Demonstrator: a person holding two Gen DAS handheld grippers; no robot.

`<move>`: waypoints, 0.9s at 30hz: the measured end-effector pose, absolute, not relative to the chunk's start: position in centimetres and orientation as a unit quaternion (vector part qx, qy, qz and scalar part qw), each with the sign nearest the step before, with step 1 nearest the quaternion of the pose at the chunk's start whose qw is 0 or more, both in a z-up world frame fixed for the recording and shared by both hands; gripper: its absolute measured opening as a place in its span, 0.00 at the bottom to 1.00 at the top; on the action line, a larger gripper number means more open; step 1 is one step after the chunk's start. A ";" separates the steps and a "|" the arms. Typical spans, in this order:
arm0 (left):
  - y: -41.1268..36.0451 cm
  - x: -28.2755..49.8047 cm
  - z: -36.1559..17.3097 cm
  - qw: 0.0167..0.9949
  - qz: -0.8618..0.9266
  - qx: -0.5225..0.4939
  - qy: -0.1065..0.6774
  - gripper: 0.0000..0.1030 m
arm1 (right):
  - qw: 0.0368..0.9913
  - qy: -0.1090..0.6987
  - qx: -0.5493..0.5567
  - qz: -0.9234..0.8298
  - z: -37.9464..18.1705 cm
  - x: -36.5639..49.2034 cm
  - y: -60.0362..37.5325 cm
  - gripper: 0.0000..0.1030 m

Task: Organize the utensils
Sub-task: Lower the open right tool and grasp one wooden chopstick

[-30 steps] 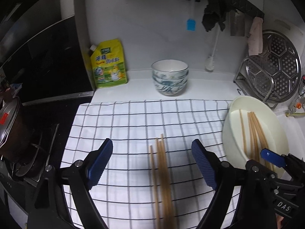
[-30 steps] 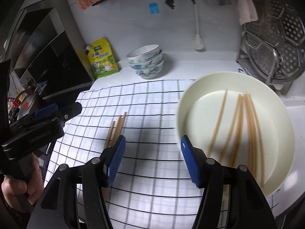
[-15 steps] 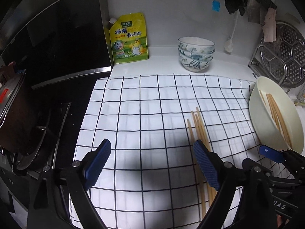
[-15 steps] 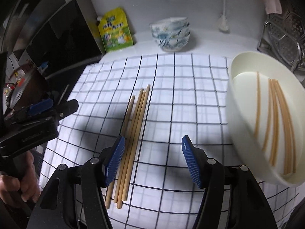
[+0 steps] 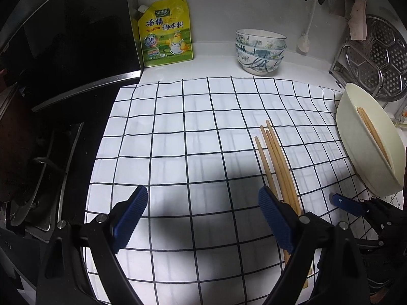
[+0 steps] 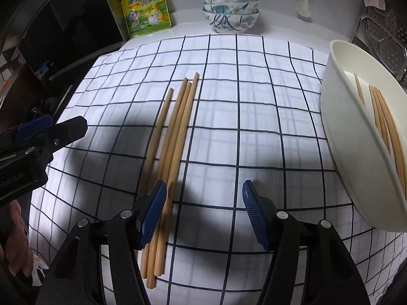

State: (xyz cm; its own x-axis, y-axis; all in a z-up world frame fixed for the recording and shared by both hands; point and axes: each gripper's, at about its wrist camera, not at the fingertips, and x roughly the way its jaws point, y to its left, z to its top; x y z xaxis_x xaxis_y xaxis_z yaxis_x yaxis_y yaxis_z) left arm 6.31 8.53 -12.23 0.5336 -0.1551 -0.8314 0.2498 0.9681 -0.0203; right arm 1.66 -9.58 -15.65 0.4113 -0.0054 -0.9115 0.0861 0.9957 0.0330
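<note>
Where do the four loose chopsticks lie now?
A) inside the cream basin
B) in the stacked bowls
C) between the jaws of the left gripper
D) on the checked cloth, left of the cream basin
D: the four chopsticks lie flat on the checked cloth, apart from the cream basin, which holds other chopsticks.

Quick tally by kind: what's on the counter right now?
Chopsticks on the cloth: 4
Chopsticks in the basin: several, count unclear
Basin: 1
Patterned bowls: 3, stacked
Seasoning pouch: 1
Checked cloth: 1
Total: 10, plus the basin's chopsticks
</note>
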 end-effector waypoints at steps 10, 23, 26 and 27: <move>8.3 6.2 -13.1 0.868 -0.124 0.047 0.479 0.84 | 0.836 0.548 0.016 -0.032 -16.3 1.3 -9.0 0.58; 5.4 4.9 -15.0 0.852 -0.158 0.053 0.497 0.84 | 0.836 0.541 0.036 -0.089 -16.0 -0.5 -13.2 0.58; 4.8 4.8 -15.3 0.850 -0.162 0.057 0.498 0.84 | 0.836 0.539 0.039 -0.093 -15.9 -0.7 -13.7 0.58; 4.6 4.7 -15.5 0.850 -0.163 0.058 0.498 0.84 | 0.837 0.538 0.039 -0.093 -15.8 -0.8 -13.7 0.58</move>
